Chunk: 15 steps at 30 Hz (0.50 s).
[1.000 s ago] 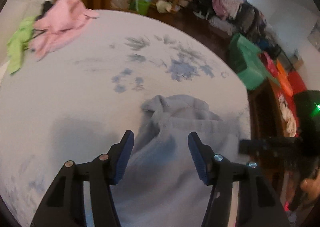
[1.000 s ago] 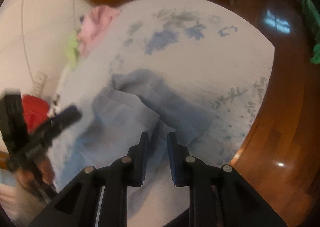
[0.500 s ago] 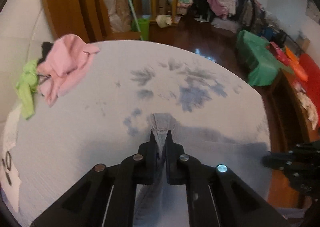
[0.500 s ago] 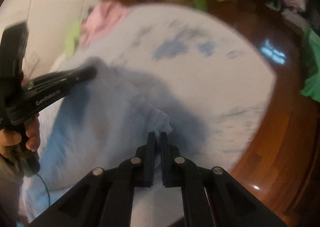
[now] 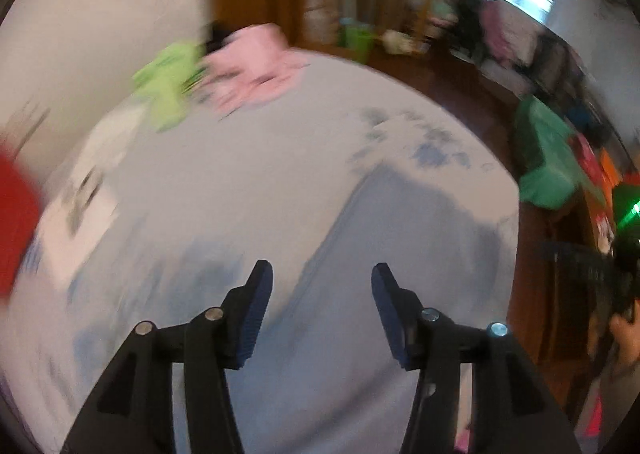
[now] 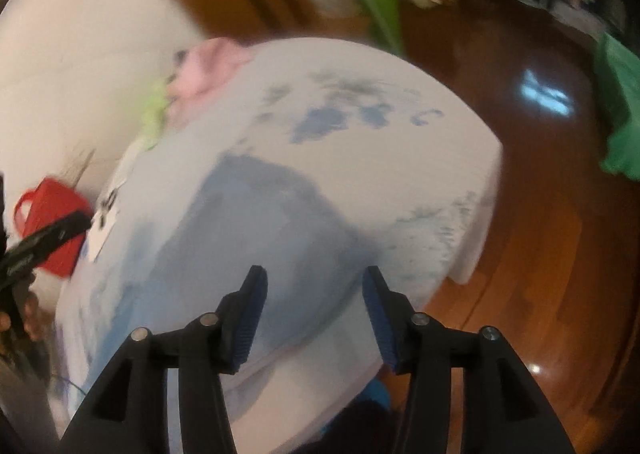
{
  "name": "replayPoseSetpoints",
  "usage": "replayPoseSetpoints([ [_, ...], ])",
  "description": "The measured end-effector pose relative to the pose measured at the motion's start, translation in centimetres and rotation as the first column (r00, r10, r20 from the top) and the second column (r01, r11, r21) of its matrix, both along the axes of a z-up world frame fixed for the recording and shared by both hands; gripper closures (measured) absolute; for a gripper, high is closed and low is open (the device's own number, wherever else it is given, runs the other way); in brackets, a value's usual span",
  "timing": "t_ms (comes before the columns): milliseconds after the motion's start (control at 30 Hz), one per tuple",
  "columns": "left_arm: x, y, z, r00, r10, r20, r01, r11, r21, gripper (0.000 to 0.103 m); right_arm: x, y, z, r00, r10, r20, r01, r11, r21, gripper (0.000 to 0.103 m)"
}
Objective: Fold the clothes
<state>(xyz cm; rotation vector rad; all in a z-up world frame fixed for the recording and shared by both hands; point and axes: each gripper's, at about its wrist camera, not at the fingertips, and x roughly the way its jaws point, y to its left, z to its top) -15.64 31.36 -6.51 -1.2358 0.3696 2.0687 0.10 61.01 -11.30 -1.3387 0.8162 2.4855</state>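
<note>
A pale blue-grey garment (image 5: 404, 222) lies spread flat on the bed's white sheet with blue prints (image 5: 248, 174); it also shows in the right wrist view (image 6: 256, 222). My left gripper (image 5: 322, 280) is open and empty, held above the garment's left edge. My right gripper (image 6: 314, 284) is open and empty, above the garment's near right part. The right gripper shows at the far right of the left wrist view (image 5: 580, 258); the left one shows at the left of the right wrist view (image 6: 44, 242). Both views are blurred by motion.
A pink garment (image 5: 256, 58) and a green one (image 5: 168, 82) lie at the bed's far corner. A red object (image 6: 52, 226) sits by the bed's left side. The bed edge (image 6: 476, 238) drops to a wooden floor (image 6: 540, 234). A green cover (image 5: 544, 162) lies beyond.
Both grippers were shut on the garment's edge half a second ago and have opened and let it go. The garment now lies flat. Both cameras have swung.
</note>
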Motion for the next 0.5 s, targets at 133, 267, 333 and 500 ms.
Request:
replayPoseSetpoints([
  [133,2.9,-12.9,-1.3,0.962,0.269,0.040,-0.269,0.963,-0.014,0.052,-0.9,-1.9,0.3,0.996,0.093,0.014,-0.093,0.996,0.000,0.054],
  [267,6.4,-25.9,-3.4,0.806,0.589,0.052,-0.586,0.808,-0.069,0.052,-3.4,-2.5,-0.9,0.975,0.210,0.077,-0.212,0.977,0.016,0.054],
  [333,8.8,-30.8,-4.6,0.695,0.718,0.030,-0.712,0.694,-0.111,0.052,-4.8,-2.5,-1.6,0.956,0.271,0.115,-0.275,0.961,0.023,0.054],
  [500,15.0,-36.4,-8.1,0.428,0.901,0.072,-0.894,0.434,-0.114,0.052,-9.1,-1.9,-2.8,0.883,0.446,0.145,-0.453,0.891,0.014,0.054],
])
